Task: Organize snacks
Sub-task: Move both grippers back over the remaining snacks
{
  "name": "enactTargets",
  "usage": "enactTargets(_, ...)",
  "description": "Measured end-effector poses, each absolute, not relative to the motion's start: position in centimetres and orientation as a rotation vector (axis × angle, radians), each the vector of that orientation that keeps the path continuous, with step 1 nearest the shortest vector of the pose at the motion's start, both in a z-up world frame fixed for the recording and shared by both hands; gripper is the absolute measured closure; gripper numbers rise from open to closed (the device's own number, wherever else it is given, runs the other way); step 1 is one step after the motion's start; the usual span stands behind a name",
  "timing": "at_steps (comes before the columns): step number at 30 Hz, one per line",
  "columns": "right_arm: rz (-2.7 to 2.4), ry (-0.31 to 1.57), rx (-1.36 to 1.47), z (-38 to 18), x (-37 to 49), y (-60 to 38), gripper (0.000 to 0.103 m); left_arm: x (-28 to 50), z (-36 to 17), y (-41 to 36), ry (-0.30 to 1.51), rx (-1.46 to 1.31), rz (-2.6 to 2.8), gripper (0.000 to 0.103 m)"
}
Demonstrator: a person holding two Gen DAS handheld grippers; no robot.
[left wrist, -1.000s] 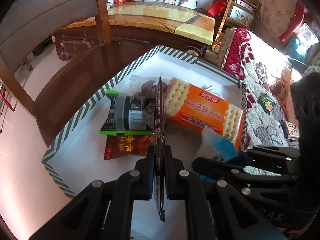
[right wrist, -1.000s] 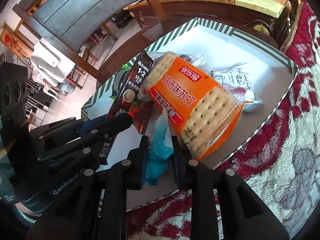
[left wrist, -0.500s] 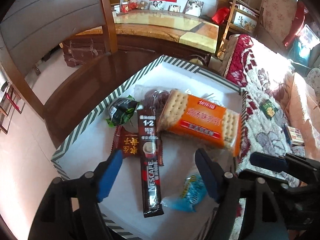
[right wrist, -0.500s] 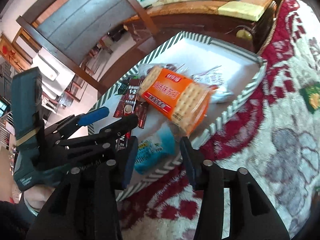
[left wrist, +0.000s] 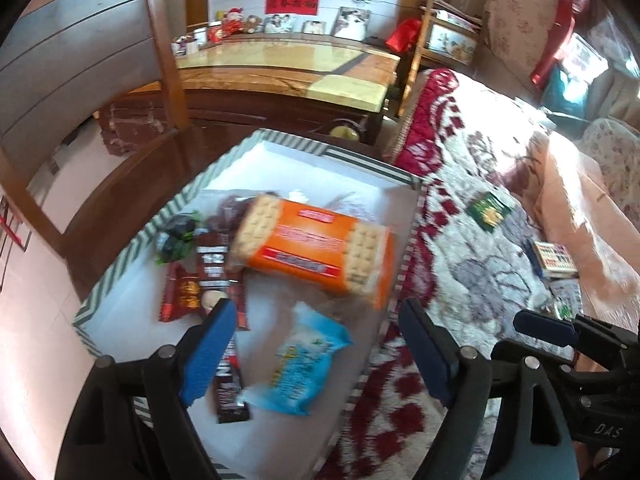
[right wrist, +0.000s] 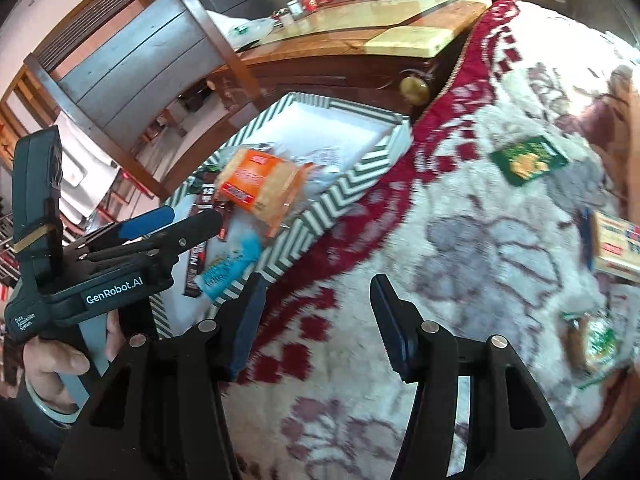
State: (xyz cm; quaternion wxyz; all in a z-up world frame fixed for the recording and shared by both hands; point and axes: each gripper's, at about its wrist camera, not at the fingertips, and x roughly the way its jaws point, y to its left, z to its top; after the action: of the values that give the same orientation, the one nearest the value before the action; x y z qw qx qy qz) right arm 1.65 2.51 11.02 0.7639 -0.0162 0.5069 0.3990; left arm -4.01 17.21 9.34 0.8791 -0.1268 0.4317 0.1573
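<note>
A: Nearest the striped tray [left wrist: 120, 276], what was seen?

B: The left gripper [left wrist: 316, 344] was held wide open and empty above the blue packet [left wrist: 300, 372]; its jaws had just been opening. The right gripper [right wrist: 316, 320], half open and empty, was held over the blanket [right wrist: 460, 240].

A: And beyond the tray?

B: The green packet [right wrist: 524, 160] was left on the blanket. It was judged light, crinkly and slippery, best pinched at a sealed edge; open room was seen around it.
</note>
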Motion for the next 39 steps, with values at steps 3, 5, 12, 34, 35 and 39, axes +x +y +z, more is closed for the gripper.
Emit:
enactTargets(3, 0.844, 1.097, -0.038, 11.1, 1.8, 1.3, 0.049, -3.5, 9.2, 15.8, 0.909, -0.256, 0.295, 0.017)
enactTargets(5, 0.824, 1.099, -0.051, 10.9, 1.8, 0.4, 0.049, -3.1, 9.2, 15.0, 0.915, -0.248, 0.278, 0.017)
enactTargets(12, 0.777, 1.102, -0.050, 10.8, 1.4, -2.9, 0.049, -2.0, 8.8, 12.4, 0.935, -0.232, 0.228, 0.015)
enactTargets(34, 0.513, 1.155, 0.096, 8.1, 4.1, -14.7, 0.048, 2.7, 7.5, 5.7, 0.998, -0.117, 0.080, 0.015)
enactTargets(35, 0.509, 1.157, 0.097, 8.0, 4.2, -14.8, 0.045, 3.1, 7.4, 5.5, 1.001, -0.116, 0.071, 0.015)
enactTargets(39, 0.500, 1.171, 0.112, 7.4, 4.4, -15.4, 0.043, 4.9, 7.3, 4.9, 1.008, -0.108, 0.047, 0.015)
